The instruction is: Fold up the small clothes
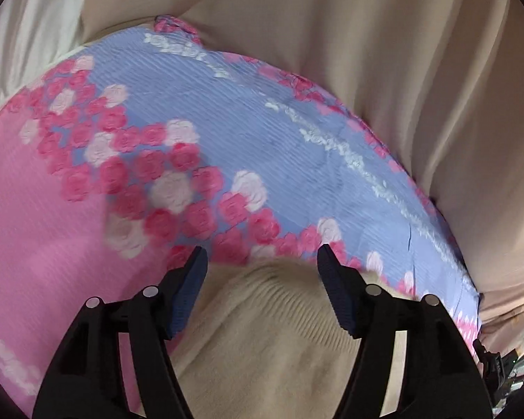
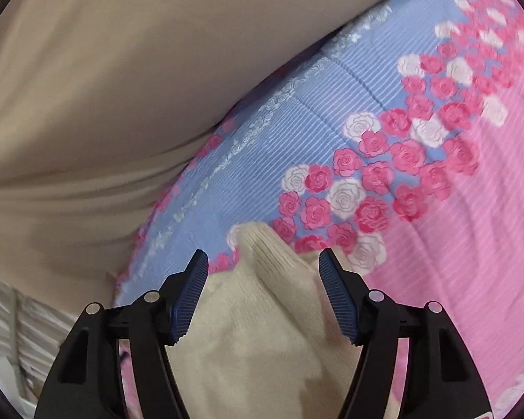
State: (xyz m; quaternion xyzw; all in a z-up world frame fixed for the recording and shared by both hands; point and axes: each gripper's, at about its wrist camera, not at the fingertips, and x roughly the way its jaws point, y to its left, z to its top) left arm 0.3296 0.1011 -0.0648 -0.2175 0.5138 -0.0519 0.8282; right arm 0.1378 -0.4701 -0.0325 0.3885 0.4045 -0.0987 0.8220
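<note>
A cream knitted garment (image 1: 262, 331) with a ribbed hem lies on a pink and blue rose-patterned bedcover (image 1: 157, 122). My left gripper (image 1: 262, 258) is open, its jaws wide apart over the garment's ribbed edge, holding nothing. In the right wrist view the same cream garment (image 2: 262, 314) shows a ribbed corner that sticks up between the jaws. My right gripper (image 2: 262, 260) is open around that corner without closing on it. The bedcover (image 2: 401, 139) fills the right side of that view.
A beige curtain or sheet (image 1: 366, 52) hangs in folds behind the bedcover, and it also shows in the right wrist view (image 2: 104, 87). White folded fabric (image 2: 17, 331) lies at the lower left of the right wrist view.
</note>
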